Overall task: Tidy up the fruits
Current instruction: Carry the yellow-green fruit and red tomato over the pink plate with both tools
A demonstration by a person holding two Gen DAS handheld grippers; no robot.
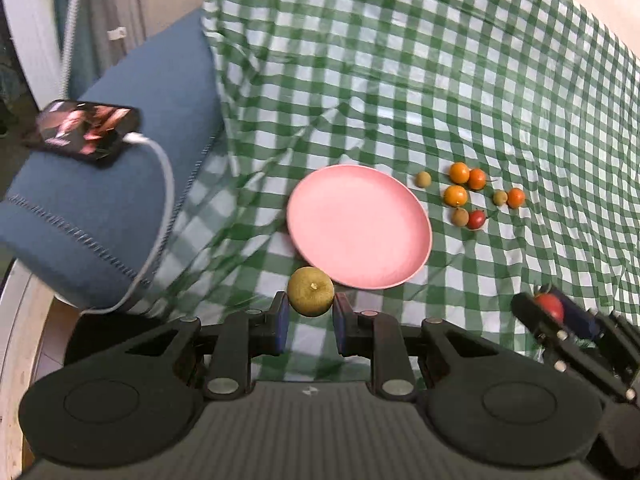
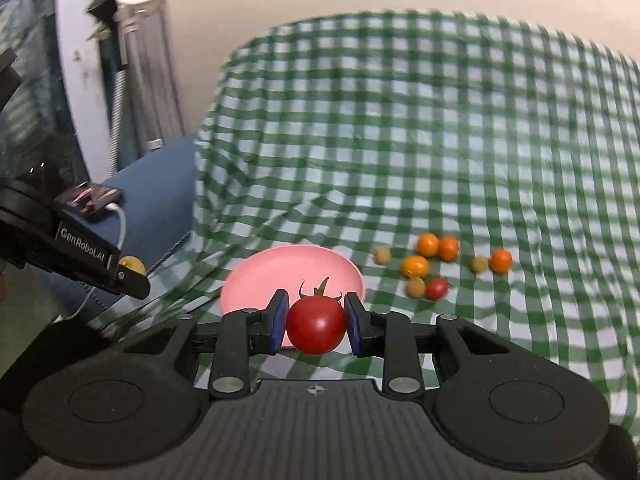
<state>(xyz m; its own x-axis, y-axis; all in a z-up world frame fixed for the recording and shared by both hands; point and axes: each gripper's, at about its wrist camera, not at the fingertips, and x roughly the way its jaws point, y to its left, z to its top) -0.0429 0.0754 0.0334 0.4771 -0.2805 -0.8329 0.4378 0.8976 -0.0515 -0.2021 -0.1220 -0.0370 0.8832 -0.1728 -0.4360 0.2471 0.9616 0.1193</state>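
Above pink plate (image 2: pixel 256 280), gripper (image 2: pixel 316 324) clamping tomato (image 2: pixel 316 326)

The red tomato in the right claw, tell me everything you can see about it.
The red tomato is small, round, glossy and smooth, deep red with a light highlight, and looks whole and unbruised. A green stem with curling sepals stands up from its top. It sits clamped between the two blue pads of the right claw, one on each side, lifted off the green checked cloth just in front of the pink plate. Nothing else touches it.
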